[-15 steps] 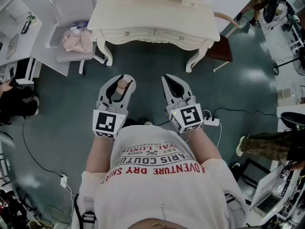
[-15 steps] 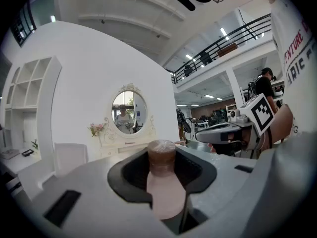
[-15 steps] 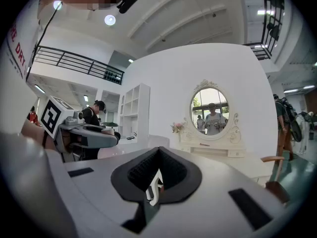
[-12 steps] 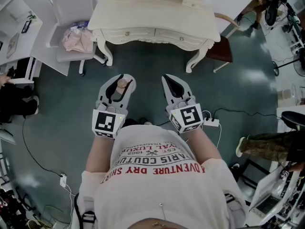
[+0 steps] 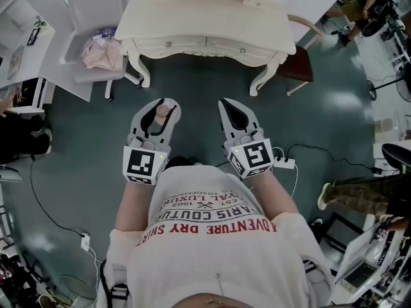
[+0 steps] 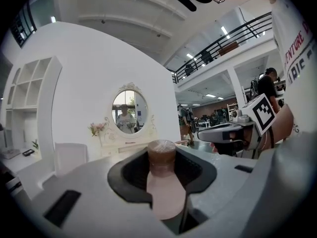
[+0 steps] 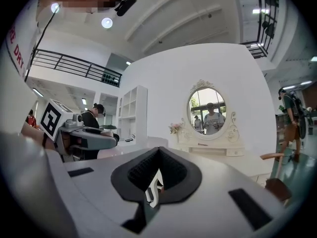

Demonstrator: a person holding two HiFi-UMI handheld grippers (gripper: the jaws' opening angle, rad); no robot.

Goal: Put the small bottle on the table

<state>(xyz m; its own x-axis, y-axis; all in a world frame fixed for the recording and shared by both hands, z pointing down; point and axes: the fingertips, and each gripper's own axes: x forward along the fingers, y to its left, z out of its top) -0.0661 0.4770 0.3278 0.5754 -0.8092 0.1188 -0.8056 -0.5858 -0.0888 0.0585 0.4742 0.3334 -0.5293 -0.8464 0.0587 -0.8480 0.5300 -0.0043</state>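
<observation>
Bright, even light from ceiling lamps; pale glare on the floor. Gripper views bend strongly at the edges, with black corners and soft foregrounds.

The small bottle is pale pink and brown-capped, the table at twelve o'clock is cream, the floor dark teal, and the left gripper and right gripper grey with black-and-white square markers.
</observation>
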